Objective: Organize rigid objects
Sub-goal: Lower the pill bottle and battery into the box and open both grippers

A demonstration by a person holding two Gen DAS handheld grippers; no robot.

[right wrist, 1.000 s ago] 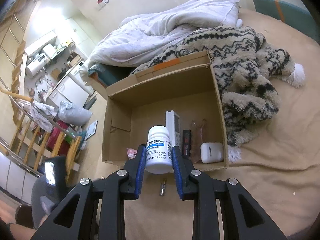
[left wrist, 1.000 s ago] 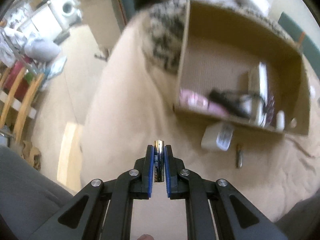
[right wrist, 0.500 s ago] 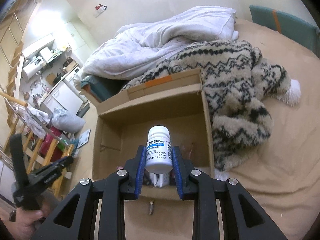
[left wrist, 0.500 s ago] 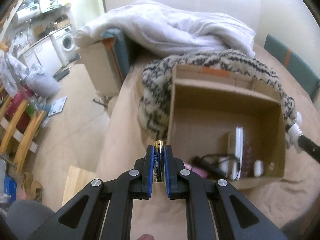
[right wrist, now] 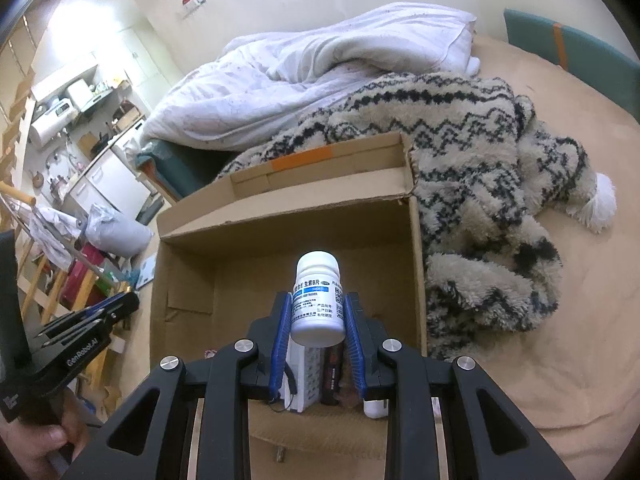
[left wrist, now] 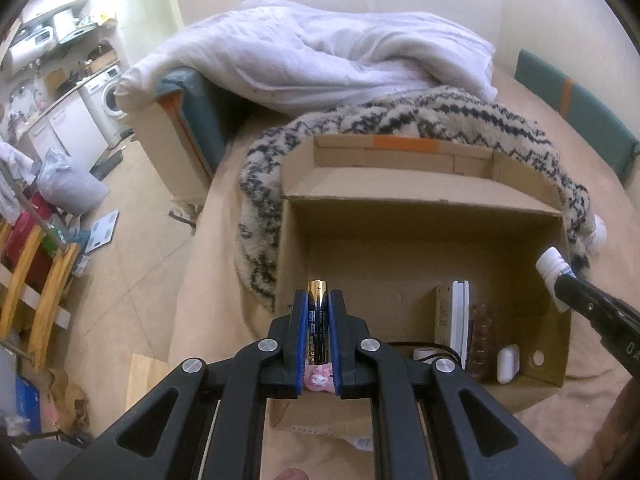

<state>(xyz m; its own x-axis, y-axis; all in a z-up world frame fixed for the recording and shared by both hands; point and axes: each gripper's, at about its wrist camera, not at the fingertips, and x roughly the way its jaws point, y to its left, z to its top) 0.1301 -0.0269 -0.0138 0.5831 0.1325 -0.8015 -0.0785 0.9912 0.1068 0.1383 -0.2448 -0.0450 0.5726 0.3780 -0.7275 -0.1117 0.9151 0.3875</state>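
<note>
My left gripper (left wrist: 318,300) is shut on a dark AA battery (left wrist: 318,320) held upright over the near left part of an open cardboard box (left wrist: 420,204). My right gripper (right wrist: 318,304) is shut on a white pill bottle (right wrist: 318,300) with a blue label, held over the same box (right wrist: 192,280). The bottle also shows at the right edge of the left wrist view (left wrist: 554,268). Inside the box lie a white remote (left wrist: 459,328), a white earbud case (left wrist: 508,364), a pink item (left wrist: 319,378) and a dark item with a cable.
The box stands on a tan bed cover (right wrist: 560,360). A patterned fleece blanket (right wrist: 480,168) wraps its far and right sides, with a white duvet (left wrist: 320,52) behind. The bed's left edge drops to the floor (left wrist: 132,280). A small object (right wrist: 280,454) lies before the box.
Both grippers have moved forward and up over the box, keeping hold of the battery and the bottle. The box now fills the middle of both views.
</note>
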